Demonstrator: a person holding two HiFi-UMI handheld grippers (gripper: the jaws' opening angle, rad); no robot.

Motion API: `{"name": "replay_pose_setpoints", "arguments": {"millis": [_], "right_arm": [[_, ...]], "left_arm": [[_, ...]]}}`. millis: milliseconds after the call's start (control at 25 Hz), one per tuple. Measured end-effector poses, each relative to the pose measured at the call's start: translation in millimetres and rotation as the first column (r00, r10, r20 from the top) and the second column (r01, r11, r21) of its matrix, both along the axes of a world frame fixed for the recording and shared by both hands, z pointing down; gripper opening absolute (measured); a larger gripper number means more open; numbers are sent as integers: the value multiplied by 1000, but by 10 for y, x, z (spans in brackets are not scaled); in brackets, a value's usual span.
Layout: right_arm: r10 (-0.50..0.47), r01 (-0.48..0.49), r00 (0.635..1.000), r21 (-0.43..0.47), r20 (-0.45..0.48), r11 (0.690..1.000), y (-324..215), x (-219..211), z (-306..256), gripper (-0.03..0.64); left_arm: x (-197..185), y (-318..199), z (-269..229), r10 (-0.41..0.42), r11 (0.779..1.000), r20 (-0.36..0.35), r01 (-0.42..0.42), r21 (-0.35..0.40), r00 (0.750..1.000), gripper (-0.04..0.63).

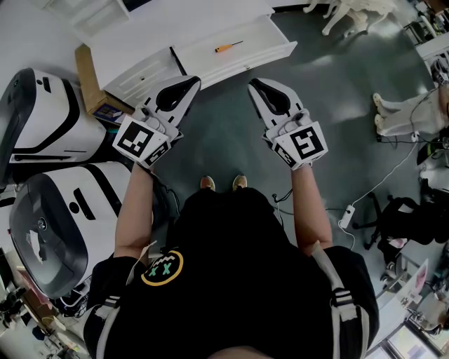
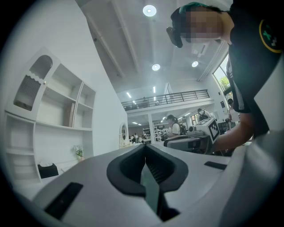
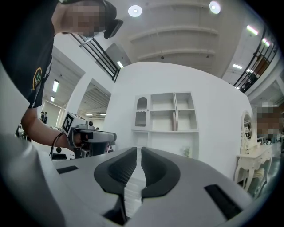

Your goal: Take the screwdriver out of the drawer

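Orange-handled screwdriver [image 1: 228, 48] with a thin metal shaft lies alone on the bottom of a pulled-out white drawer [image 1: 270, 48], roughly in its middle. The drawer juts from a white table [image 1: 175, 21] over a smooth grey floor [image 1: 224, 140]. The left tool [image 1: 191, 83] and the right tool [image 1: 254, 85] are held level side by side in front of the drawer, well short of the screwdriver. The left tool's dark pads are pressed together. The right tool's pads are all but together, with only a thin slit between them, and neither tool holds anything. To the left of the drawer sits a brown cardboard box [image 1: 91, 77], and nearer are two rounded white-and-black machines [image 1: 49, 119]. A white power strip [image 1: 346, 216] and loose cables lie on the floor at the right. A white open shelf unit [image 3: 166, 113] stands against a white wall, and round ceiling lights [image 2: 149, 10] hang above a railed balcony [image 2: 166, 98].
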State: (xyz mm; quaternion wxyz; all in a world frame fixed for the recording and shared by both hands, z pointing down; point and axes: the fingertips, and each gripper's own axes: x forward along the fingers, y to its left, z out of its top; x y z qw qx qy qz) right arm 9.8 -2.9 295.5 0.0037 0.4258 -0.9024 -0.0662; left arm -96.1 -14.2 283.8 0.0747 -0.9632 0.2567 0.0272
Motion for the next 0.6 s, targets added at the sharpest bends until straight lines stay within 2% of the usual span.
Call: {"name": "replay_pose_setpoints", "arguments": {"millis": [240, 600], "right_arm": [[-10, 10, 1000, -1, 4, 1000, -1, -8, -5, 117], [-18, 18, 1000, -6, 13, 1000, 5, 17, -1, 271]], "left_arm": [[-4, -8, 7, -1, 1000, 3, 1, -2, 1000, 20], [8, -14, 14, -2, 1000, 6, 2, -4, 1000, 19]]}}
